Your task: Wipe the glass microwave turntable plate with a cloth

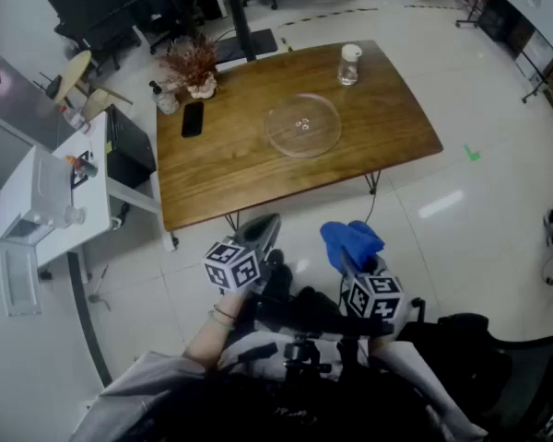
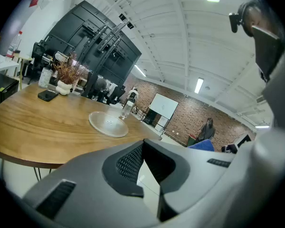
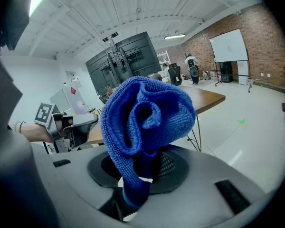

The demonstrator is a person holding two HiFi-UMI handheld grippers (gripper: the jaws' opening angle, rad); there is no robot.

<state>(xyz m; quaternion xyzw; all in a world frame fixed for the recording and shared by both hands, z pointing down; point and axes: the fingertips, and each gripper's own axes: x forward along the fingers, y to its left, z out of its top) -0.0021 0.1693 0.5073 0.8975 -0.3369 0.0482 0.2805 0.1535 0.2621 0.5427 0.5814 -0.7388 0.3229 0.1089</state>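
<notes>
my right gripper (image 1: 353, 263) has its fingers clenched on the blue cloth (image 3: 145, 122). they pinch a low fold, and the rest of it blooms up in a loose bunch above the tips. it looks like a soft, light, knitted microfibre, and it will flatten and drag rather than push, so i judge it needs pressing down onto the glass with the bunched part leading.

my left gripper (image 2: 143, 148) is empty, fingers closed with the tips meeting and nothing between them. both grippers hang over the floor (image 1: 442, 219), short of the near edge of the bench (image 1: 212, 178).

the glass turntable plate (image 1: 302, 125) lies flat on the wooden bench, a little right of the middle and well apart from both grippers. a clear jar (image 1: 349, 63) stands beyond it and a phone (image 1: 193, 118) lies off to its left, neither touching it.

wiping has not begun. the plate is stiff, smooth and breakable, and probably fairly heavy. on the wood i expect it to slide or turn under the cloth. the raised rim on its near left side is the place to steady it with the left fingers, gently, since glass is slick in a pinch and chips at the edge. the cloth can then work from the centre outward.
</notes>
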